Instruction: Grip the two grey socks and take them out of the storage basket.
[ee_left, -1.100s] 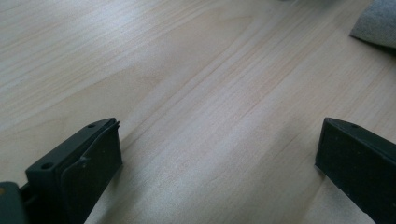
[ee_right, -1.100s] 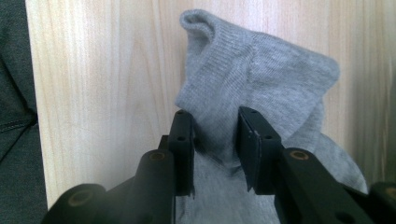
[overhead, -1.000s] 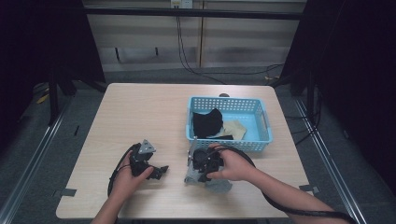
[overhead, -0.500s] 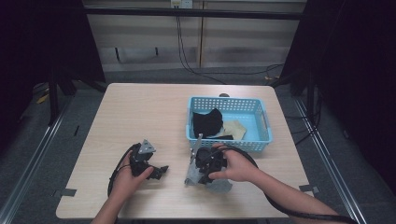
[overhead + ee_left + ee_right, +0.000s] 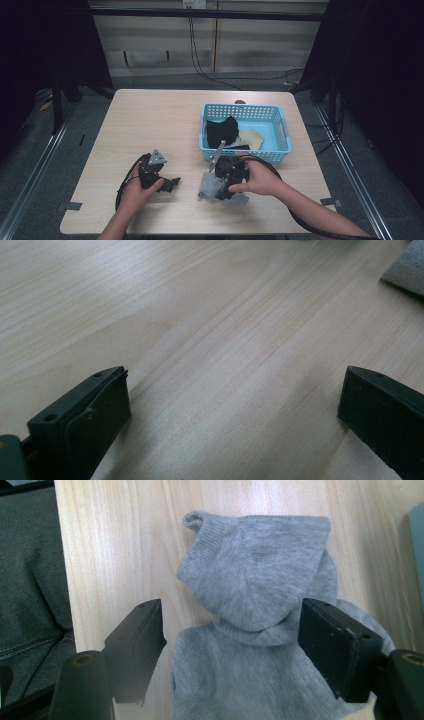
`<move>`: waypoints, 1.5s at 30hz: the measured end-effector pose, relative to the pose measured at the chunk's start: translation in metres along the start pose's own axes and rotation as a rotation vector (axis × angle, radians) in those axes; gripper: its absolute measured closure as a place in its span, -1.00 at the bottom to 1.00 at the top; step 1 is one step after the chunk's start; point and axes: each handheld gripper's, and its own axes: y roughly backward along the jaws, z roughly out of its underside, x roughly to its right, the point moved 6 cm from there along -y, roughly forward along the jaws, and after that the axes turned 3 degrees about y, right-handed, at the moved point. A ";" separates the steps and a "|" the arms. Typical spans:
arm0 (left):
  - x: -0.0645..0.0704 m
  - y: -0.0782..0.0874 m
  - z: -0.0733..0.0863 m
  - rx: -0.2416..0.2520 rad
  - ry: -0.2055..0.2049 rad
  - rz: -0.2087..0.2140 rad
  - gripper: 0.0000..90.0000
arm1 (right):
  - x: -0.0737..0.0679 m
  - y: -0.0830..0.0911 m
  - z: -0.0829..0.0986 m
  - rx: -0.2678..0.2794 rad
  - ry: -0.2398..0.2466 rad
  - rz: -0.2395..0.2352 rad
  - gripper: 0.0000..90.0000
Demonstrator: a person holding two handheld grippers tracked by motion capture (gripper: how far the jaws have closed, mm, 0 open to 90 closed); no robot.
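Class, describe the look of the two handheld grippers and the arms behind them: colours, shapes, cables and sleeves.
Both grippers are black. The left gripper carries a grey three-cornered plate on top, and a black cable loops from it. The right gripper has grey parts and a thick black cable trailing along the forearm. Each has two flat, blocky black jaws with small screw holes. Both forearms are bare, with no sleeves in sight.

Dim room, table (image 5: 150,120) evenly lit from above; close views soft, blurred
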 end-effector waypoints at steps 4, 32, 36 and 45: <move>0.000 0.000 0.000 0.001 0.002 -0.001 -1.00 | 0.001 0.004 0.006 0.008 -0.014 0.007 -0.48; 0.000 0.000 0.000 0.000 -0.001 0.000 -1.00 | 0.007 0.023 0.065 0.055 -0.107 0.033 -0.58; 0.000 0.000 0.000 0.000 -0.002 -0.001 -1.00 | 0.008 0.025 0.076 0.077 -0.125 0.036 -0.58; 0.000 0.000 0.000 0.000 0.002 0.001 -1.00 | 0.012 0.029 0.098 0.119 -0.170 0.044 -0.57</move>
